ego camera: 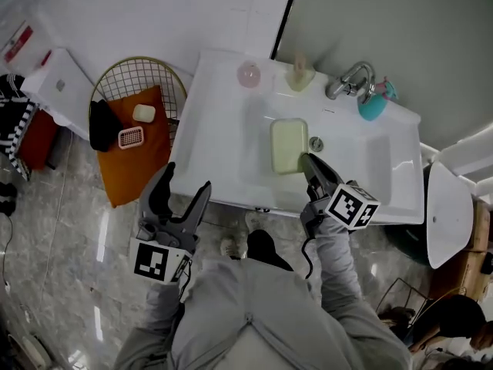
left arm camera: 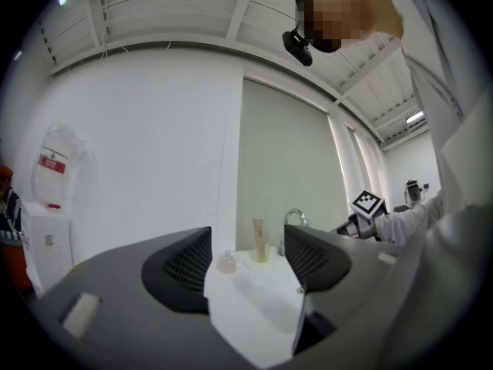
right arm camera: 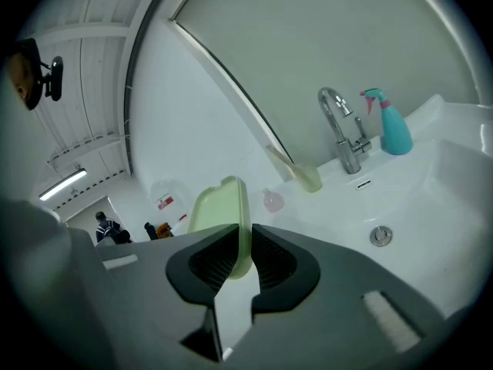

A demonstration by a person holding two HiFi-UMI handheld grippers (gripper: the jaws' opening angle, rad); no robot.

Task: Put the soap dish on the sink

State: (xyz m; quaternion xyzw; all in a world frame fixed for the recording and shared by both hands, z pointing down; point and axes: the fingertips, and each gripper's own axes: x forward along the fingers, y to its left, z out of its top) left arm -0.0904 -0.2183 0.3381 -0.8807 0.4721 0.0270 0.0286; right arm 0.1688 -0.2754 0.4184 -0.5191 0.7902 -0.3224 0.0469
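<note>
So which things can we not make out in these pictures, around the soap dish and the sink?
- Whether the soap dish touches the sink: the head view looks straight down, and in the right gripper view the right gripper covers the dish's lower edge.
- Print on the red label: head view, too small.
- What the black thing in the basket is: head view, too dark.

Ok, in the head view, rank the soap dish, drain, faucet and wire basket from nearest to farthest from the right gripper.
1. Soap dish: clamped in the right gripper, over the sink.
2. Drain: in the sink, just right of the dish.
3. Faucet: at the back rim.
4. Wire basket: beyond the sink's left edge.
</note>
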